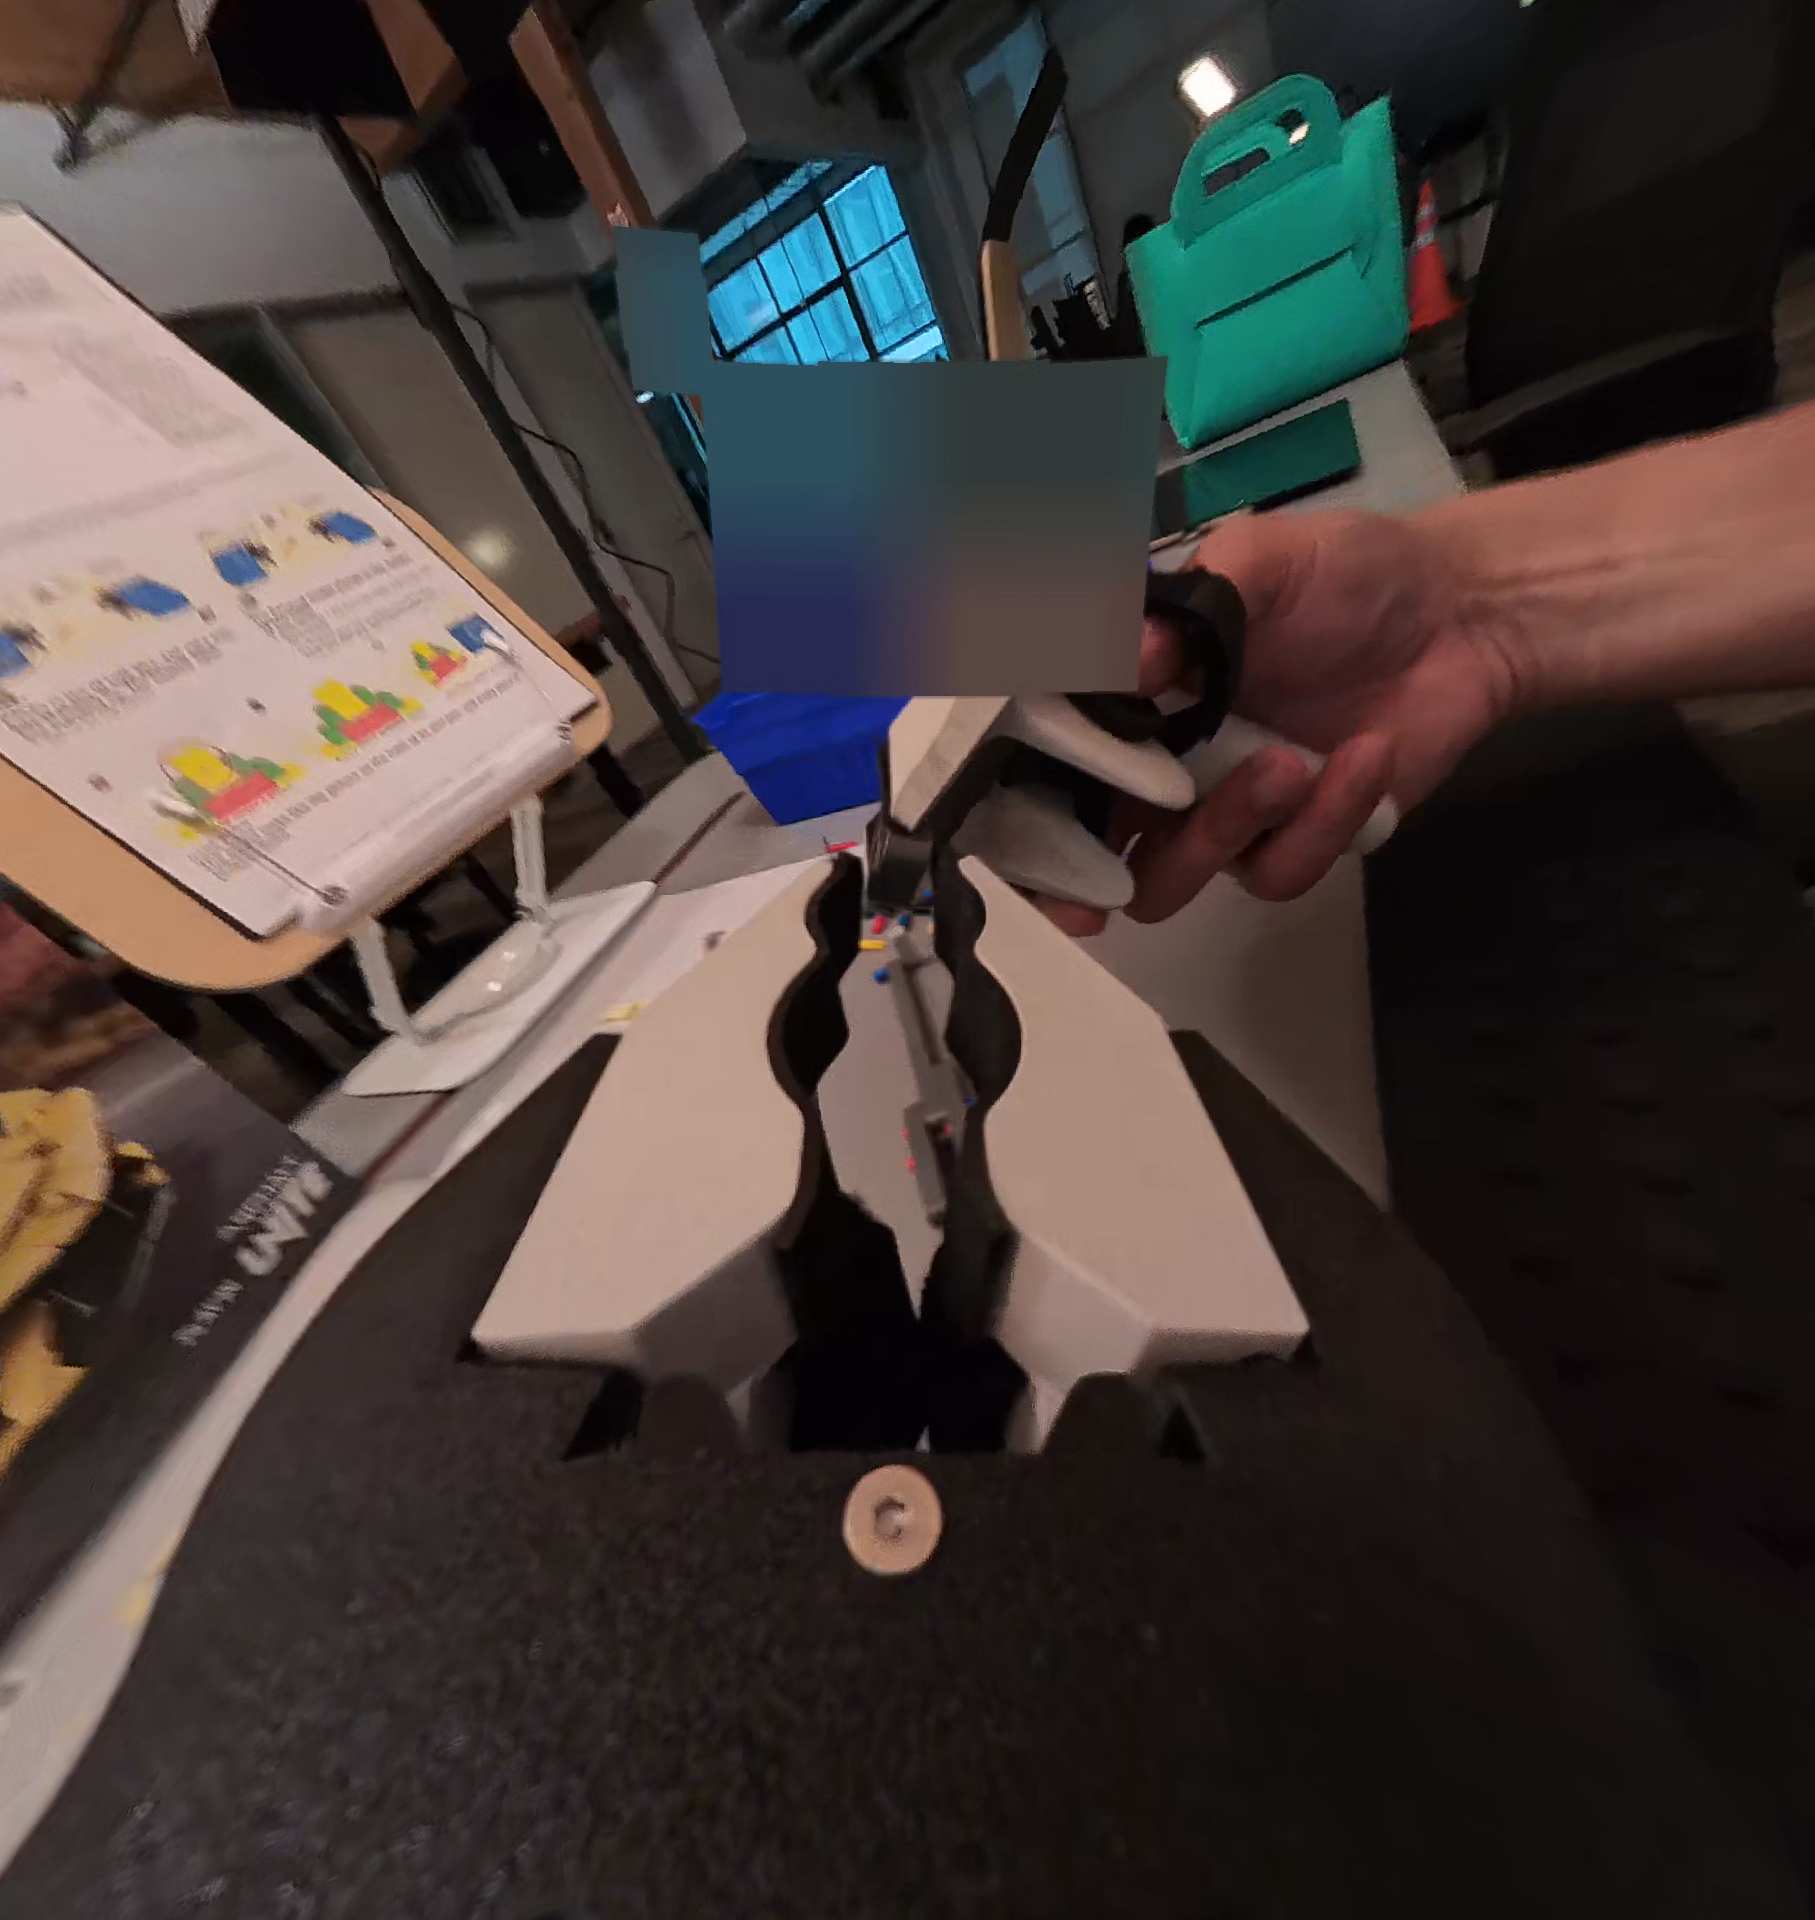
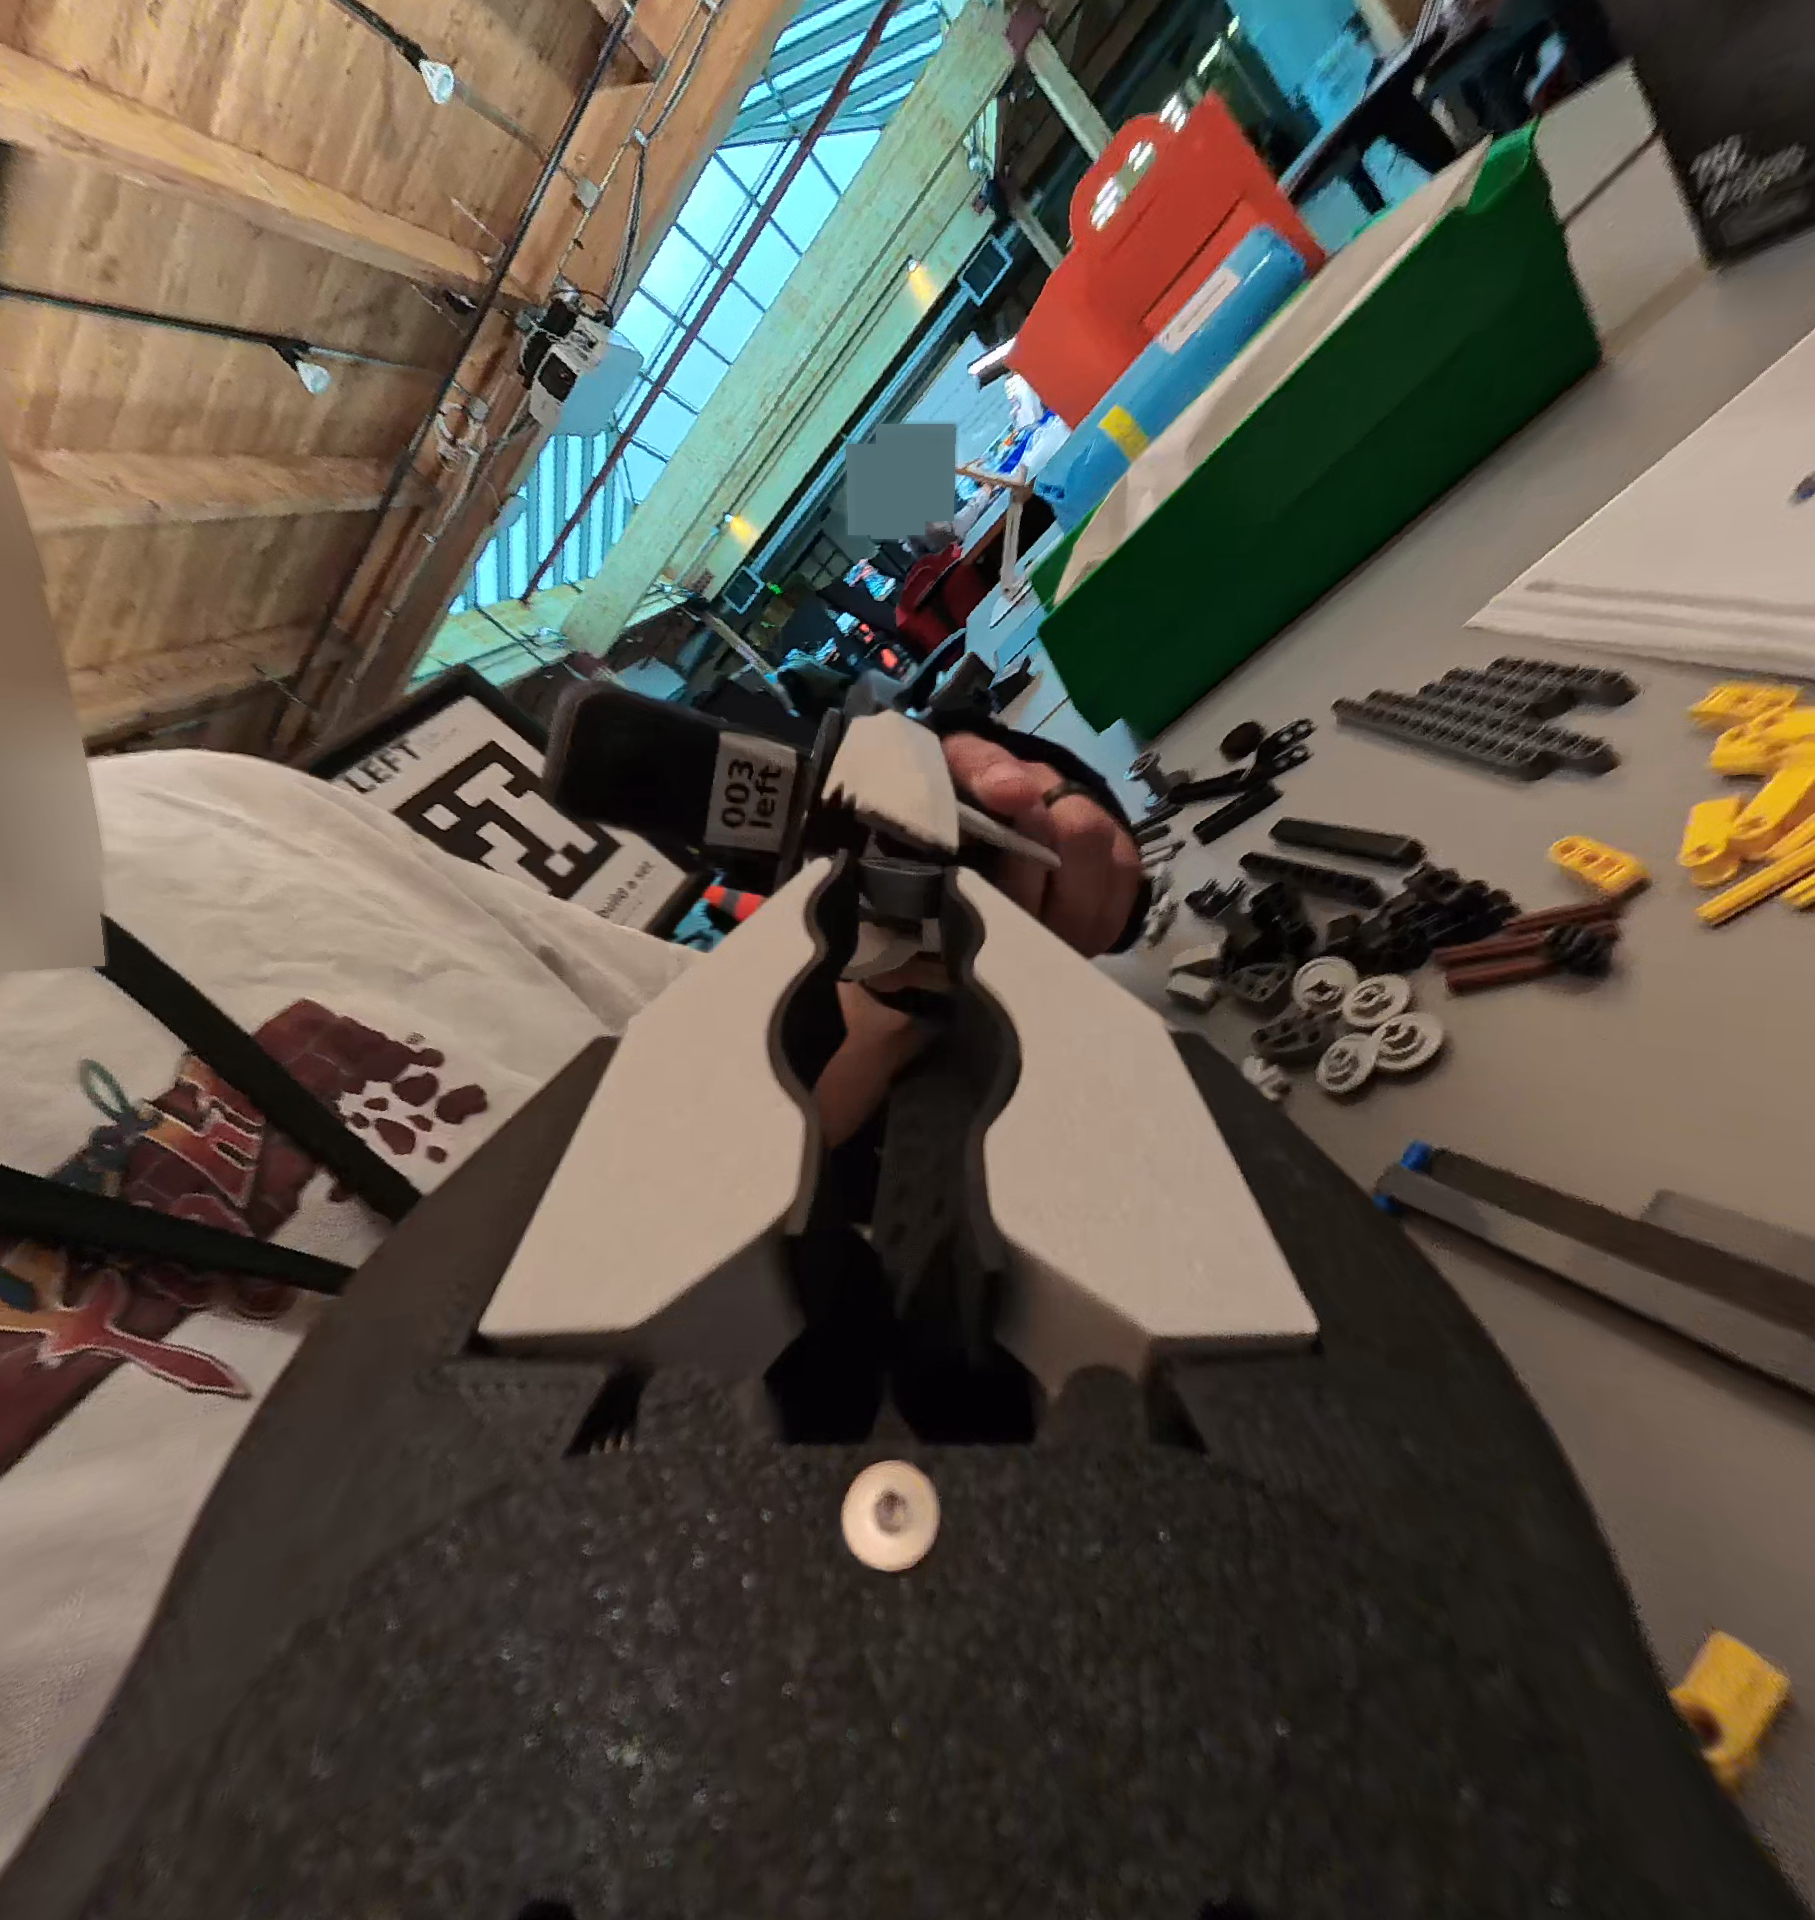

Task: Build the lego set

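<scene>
A small dark grey lego piece point(image 2: 898, 883) sits between the tips of both grippers, held in the air. My right gripper point(image 2: 895, 881) is closed to a narrow gap with the piece filling it. My left gripper point(image 1: 900, 871) is just as narrow around the same piece point(image 1: 895, 857). The two grippers meet tip to tip, turned crosswise to each other. A hand holds the right gripper's handle at the right of the left wrist view. A long grey beam assembly point(image 2: 1630, 1268) lies on the grey table point(image 2: 1505, 1507); it also shows in the left wrist view point(image 1: 924, 1091).
Black beams point(image 2: 1485, 717), yellow pieces point(image 2: 1776, 790), grey wheel hubs point(image 2: 1370, 1029) and one loose yellow piece point(image 2: 1729, 1704) lie on the table. A green bin point(image 2: 1350, 499) stands behind. An instruction sheet on a stand point(image 1: 207, 582) and the set's box point(image 1: 30, 1247) are at left. The grippers are tip to tip, or close to it.
</scene>
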`<state>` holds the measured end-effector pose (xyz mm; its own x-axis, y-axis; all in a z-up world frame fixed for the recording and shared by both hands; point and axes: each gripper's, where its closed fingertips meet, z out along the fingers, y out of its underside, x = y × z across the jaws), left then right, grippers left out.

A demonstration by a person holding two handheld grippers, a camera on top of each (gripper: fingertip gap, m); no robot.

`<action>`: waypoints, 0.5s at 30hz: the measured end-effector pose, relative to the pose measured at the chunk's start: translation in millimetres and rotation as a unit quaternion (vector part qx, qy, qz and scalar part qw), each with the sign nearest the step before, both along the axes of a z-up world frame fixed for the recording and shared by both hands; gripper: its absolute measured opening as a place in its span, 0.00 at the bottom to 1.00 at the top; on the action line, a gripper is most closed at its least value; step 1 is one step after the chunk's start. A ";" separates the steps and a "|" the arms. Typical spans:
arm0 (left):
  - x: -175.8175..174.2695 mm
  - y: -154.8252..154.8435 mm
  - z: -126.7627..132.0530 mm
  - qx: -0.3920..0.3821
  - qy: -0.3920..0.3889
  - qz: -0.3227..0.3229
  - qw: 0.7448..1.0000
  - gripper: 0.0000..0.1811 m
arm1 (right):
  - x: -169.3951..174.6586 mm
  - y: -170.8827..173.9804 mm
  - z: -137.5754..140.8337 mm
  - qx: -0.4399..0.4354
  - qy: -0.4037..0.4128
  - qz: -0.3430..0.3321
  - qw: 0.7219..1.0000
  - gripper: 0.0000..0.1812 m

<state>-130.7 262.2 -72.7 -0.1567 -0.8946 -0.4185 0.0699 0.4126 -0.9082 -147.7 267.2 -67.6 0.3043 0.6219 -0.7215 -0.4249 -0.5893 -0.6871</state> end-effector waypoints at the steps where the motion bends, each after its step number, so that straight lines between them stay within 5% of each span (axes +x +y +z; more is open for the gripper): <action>1: -1.2 -0.2 1.9 -0.030 0.005 -0.012 0.999 0.10 | 2.7 0.5 1.0 0.019 -0.014 -0.012 1.000 0.08; 6: -5.0 -0.6 12.4 -0.176 0.022 -0.076 0.981 0.19 | 11.2 2.5 12.3 0.145 -0.080 -0.076 0.983 0.08; 15: -4.1 0.6 6.8 -0.161 0.033 -0.065 0.984 0.10 | 0.7 5.3 3.0 0.143 -0.090 -0.054 0.984 0.08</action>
<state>-134.8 262.8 -65.9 -0.2952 -0.9500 -0.1017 0.0396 0.0942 -0.9948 -147.1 272.6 -64.6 0.4868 0.7484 -0.4505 -0.3317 -0.3187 -0.8879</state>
